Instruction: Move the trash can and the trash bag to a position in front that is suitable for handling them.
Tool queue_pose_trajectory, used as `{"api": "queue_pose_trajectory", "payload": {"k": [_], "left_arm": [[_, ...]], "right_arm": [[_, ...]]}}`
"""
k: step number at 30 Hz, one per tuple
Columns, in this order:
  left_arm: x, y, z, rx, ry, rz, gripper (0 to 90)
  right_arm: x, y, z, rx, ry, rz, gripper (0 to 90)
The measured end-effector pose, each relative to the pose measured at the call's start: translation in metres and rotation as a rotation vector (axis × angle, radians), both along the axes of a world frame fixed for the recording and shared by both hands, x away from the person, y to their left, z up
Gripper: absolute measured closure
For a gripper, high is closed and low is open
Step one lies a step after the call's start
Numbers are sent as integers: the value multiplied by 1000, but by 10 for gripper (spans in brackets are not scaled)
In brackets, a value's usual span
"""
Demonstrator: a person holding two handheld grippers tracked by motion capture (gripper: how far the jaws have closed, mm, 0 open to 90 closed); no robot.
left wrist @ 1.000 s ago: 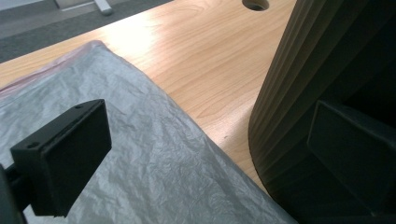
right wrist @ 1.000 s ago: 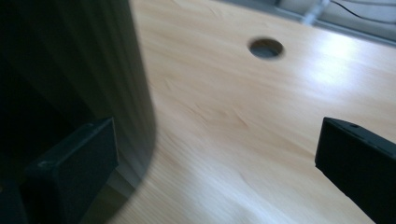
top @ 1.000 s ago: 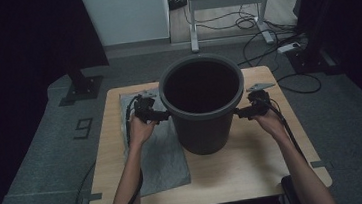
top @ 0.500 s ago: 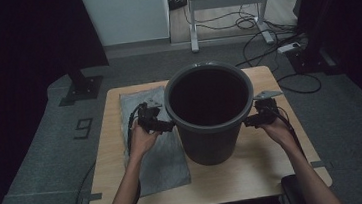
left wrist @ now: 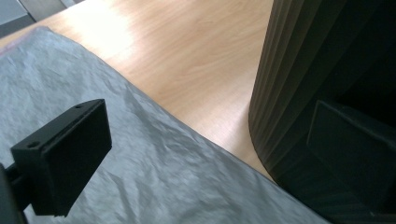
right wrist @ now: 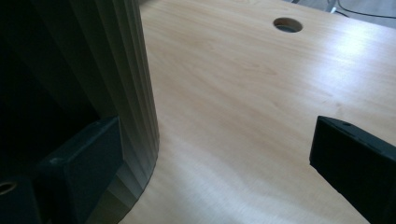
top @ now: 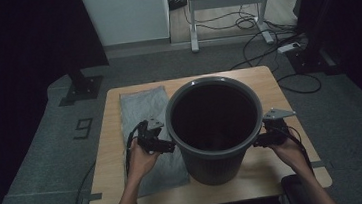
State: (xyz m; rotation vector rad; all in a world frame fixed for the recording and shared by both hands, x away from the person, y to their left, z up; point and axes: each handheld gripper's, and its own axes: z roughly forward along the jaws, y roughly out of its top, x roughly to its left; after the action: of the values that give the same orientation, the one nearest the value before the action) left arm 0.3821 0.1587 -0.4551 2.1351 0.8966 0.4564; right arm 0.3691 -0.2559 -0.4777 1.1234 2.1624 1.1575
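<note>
On the wooden table (top: 123, 152), the grey cloth (top: 142, 115) lies left; the left gripper (top: 165, 146) and right gripper (top: 259, 142), jaws spread, flank the dark bucket (top: 215, 129), which has come nearer the person, seemingly pulled along by both.

Your bucket (top: 215, 129) is dark grey, near black inside, with fine vertical ribbing down its wall (clearest in the two gripper views). The counter (top: 289, 100) is pale wood with a soft grain. The crinkled sheet (top: 142, 110) is light grey. Both your left tool (top: 165, 146) and right tool (top: 259, 143) are black.
</note>
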Motion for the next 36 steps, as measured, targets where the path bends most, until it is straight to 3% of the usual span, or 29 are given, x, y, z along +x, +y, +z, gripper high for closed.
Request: {"api": "queue_pose_trajectory", "payload": {"k": [6,10,11,12,14,15,16,17,20,22,24,25,27,30,34,36], "left_arm": [[-15,3,-2,-13,7,-9,0],[-18,4,-5,-13,19,-24,0],[-17,7,-5,-16,30,-25,0],[-17,9,-5,-10,34,-15,0],[-15,29,-9,54,28,58,0],[-14,38,-11,71,34,90,0],[-14,38,-11,71,34,90,0],[-13,60,-18,101,48,156,0],[-12,91,-35,139,86,244,0],[-12,99,-41,149,101,264,0],[-13,111,-56,181,136,298,0],[-15,120,-69,202,165,314,0],[-16,126,-81,213,192,320,0],[-14,133,-88,137,212,324,0],[1,136,-91,85,220,344,0],[11,136,-91,83,216,350,0]], "right_arm": [[-19,2,1,-10,-3,15,27],[-21,1,1,-6,1,26,14],[-17,-3,-2,23,31,39,0],[-17,-3,-2,23,31,39,0],[-10,-9,-11,5,52,16,0],[-7,-12,-16,1,66,3,0],[-4,-15,-22,2,80,-8,0],[-2,-19,-27,0,95,-19,0],[3,-26,-43,-9,132,-49,0],[4,-28,-50,-15,156,-49,0],[5,-29,-54,-23,169,-45,0],[5,-29,-55,-24,170,-45,0],[5,-29,-56,-21,170,-44,0],[5,-27,-59,-24,183,-35,0],[5,-23,-66,-47,203,-19,0],[6,-22,-69,-64,214,-13,0]]}}
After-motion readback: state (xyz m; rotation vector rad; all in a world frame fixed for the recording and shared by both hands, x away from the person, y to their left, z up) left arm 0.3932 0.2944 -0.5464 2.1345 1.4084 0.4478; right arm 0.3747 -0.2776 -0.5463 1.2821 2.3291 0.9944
